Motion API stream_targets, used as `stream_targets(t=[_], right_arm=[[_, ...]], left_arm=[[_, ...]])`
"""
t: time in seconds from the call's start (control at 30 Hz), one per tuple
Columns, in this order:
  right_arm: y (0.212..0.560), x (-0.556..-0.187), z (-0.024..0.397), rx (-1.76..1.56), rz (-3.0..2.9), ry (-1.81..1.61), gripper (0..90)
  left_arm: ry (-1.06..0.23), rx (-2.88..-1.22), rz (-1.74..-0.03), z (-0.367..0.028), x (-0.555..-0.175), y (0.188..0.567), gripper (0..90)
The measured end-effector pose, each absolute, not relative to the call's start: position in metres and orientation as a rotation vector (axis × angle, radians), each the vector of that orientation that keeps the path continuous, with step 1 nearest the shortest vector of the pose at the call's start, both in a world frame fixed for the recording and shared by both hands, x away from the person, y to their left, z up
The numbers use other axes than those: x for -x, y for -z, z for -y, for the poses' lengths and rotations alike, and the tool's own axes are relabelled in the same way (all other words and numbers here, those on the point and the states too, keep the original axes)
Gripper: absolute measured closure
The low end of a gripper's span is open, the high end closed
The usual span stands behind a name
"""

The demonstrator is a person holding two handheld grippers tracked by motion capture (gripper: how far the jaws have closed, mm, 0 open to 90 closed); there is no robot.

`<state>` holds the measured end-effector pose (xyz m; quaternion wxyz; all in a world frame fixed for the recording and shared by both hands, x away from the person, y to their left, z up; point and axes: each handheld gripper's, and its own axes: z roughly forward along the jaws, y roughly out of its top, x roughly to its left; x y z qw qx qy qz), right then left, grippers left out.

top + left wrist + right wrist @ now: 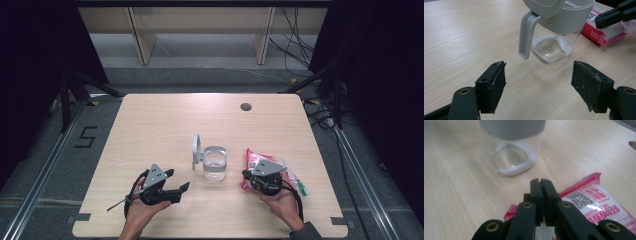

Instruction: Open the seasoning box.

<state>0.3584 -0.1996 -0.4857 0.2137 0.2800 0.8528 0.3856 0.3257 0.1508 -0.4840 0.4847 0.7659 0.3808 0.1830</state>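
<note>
Right gripper view had my right gripper [541, 180] pinched together over the pink bag [596, 202] at lower right, my left gripper [539, 82] gaping toward the jar [556, 30], ready to steady it.

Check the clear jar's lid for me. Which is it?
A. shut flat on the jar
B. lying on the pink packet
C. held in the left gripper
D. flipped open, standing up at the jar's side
D: the lid stands upright beside the jar, whose mouth is uncovered.
</note>
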Motion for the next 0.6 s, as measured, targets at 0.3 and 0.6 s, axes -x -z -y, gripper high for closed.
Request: stream_targets(t=[0.3,0.6], right_arm=[[0.487,-0.355,0.199,-0.774,-2.395,-1.049,90.0],[0.487,-0.339,0.218,-0.797,-2.414,-1.045,90.0]], left_arm=[[-0.451,-1.876,-0.905,-0.153,-0.326,0.484,26.7],[-0.454,-1.876,-0.926,-0.154,-0.324,0.483,26.7]])
